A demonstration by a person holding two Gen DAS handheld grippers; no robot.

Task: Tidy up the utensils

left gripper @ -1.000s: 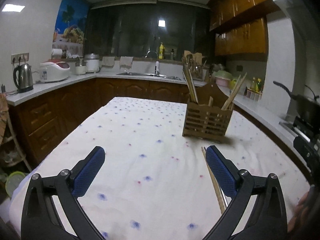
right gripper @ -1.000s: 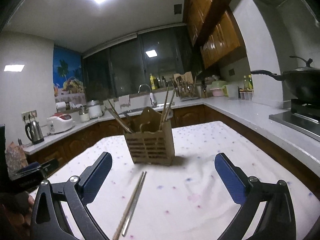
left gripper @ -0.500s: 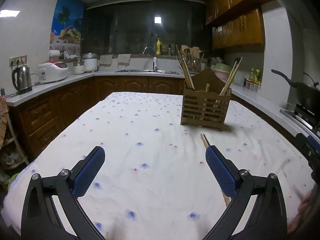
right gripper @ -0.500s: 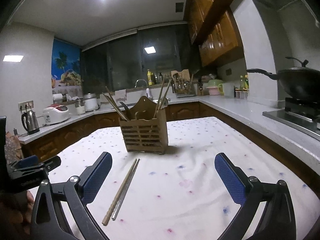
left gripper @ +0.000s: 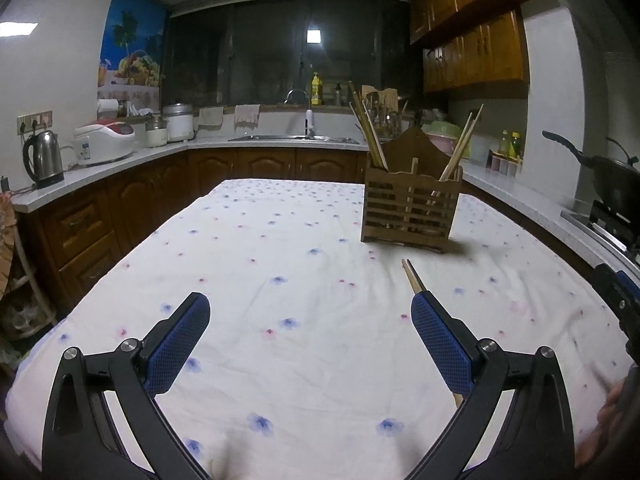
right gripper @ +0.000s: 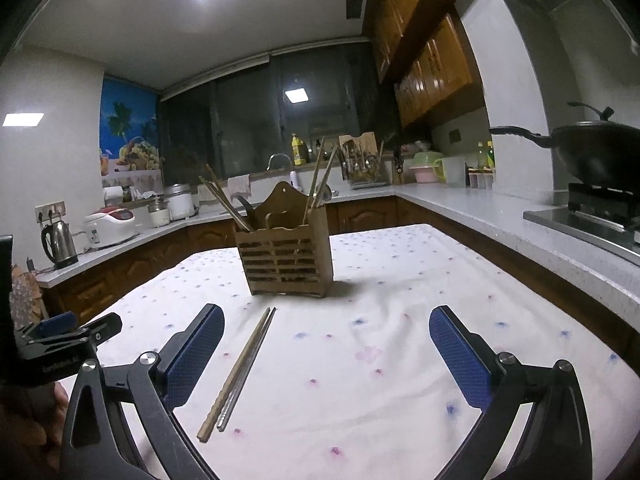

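The pair of long chopsticks, one wooden and one metal [right gripper: 240,372], lies loose on the cloth-covered counter [right gripper: 400,360] just ahead-left of the wide, empty right claw [right gripper: 326,354], long axis running toward the slatted wooden holder [right gripper: 286,262] beyond; the left claw [left gripper: 310,334], likewise wide, sits beside them.

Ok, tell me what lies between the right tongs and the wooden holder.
Right wrist view: two chopsticks lie on the floral cloth between right tongs and holder.

Open tablecloth [left gripper: 280,264] left and front, wooden holder [right gripper: 286,258] blocking centre, chopsticks [right gripper: 240,368] lying before it
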